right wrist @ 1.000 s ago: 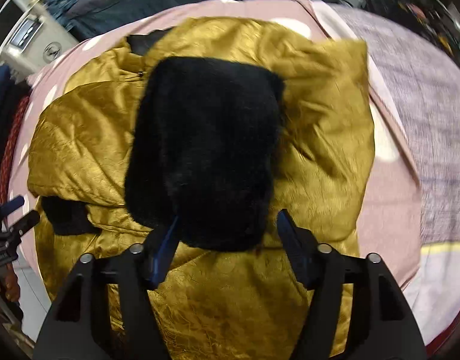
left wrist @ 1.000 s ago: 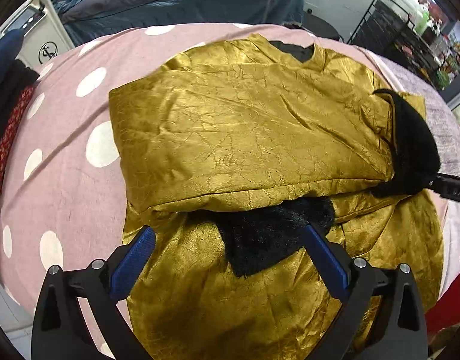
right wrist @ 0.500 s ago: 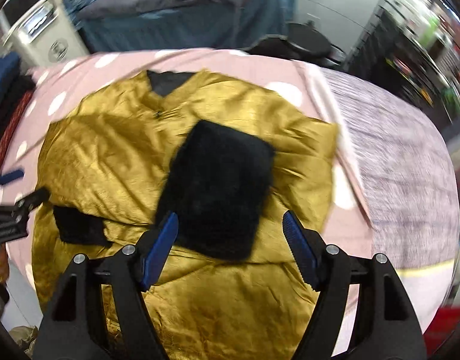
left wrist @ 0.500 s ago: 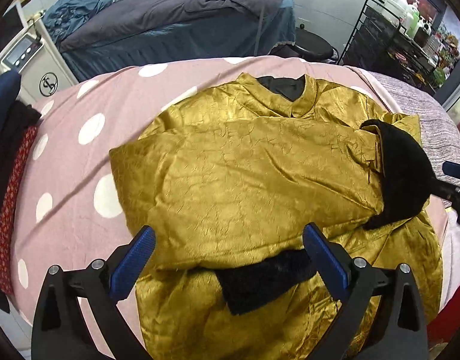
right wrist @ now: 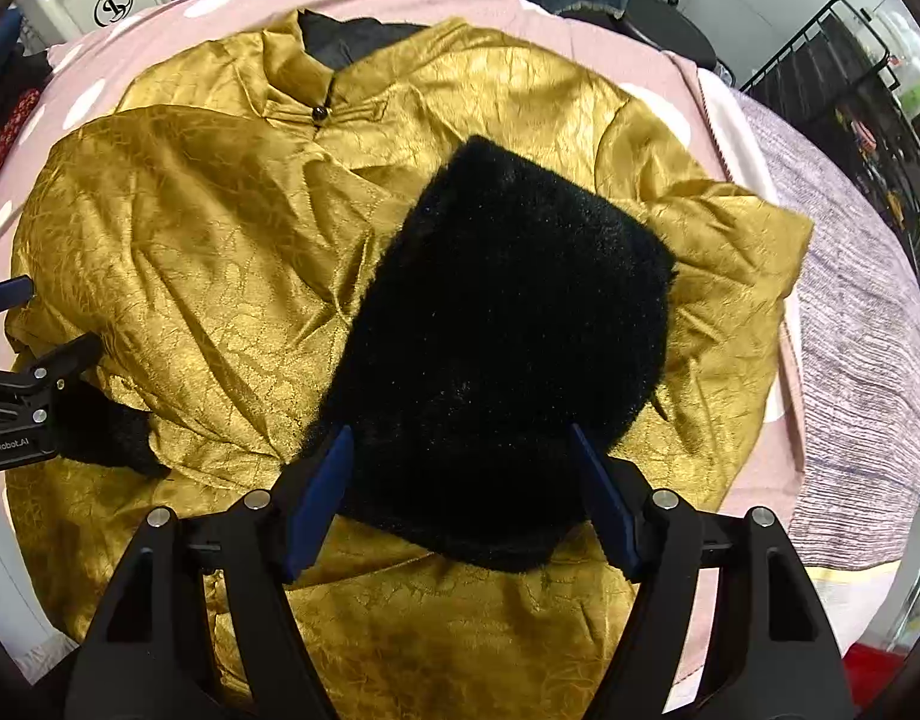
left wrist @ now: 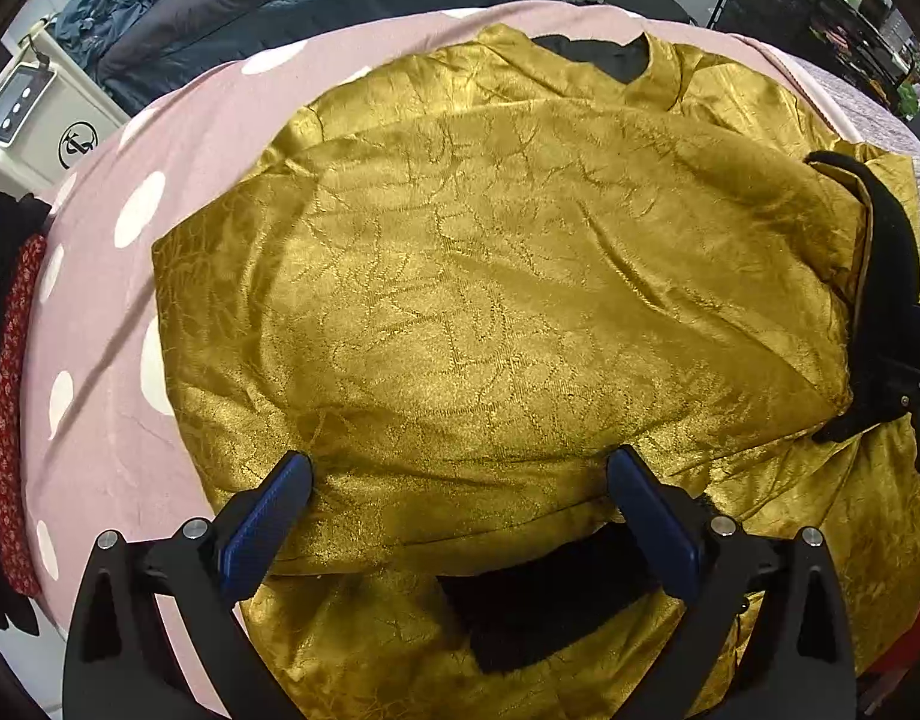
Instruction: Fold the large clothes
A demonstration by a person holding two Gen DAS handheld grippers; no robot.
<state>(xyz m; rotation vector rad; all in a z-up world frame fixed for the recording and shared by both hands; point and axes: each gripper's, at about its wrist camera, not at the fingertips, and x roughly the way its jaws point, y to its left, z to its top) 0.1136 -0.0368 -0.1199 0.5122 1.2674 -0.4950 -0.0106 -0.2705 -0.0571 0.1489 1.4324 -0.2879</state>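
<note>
1. The thing being folded is a big shiny gold crinkle-satin jacket with a black fuzzy lining. It lies spread on a pink table cover with white polka dots, which looks like a round table.
2. Handling guess: soft and floppy, padded so it has some bulk, and that satin shell looks slippery. It'll probably slide and puff back up rather than hold a crease. The black furry cuff should give better grip than the gold face.
3. Where I'd grab: doubled edges. The folded sleeve's lower edge sits right between the left tongs, and the cuff end sits between the right tongs.
4. Tongs state: both sets are spread wide, gripping nothing. The right ones have just been opening, with the cuff between the blades but apparently not pinched.
5. Orientation: black-lined collar points to the far side, hem toward the cameras, so the long axis runs near-to-far. The sleeves are folded across the chest.
</note>
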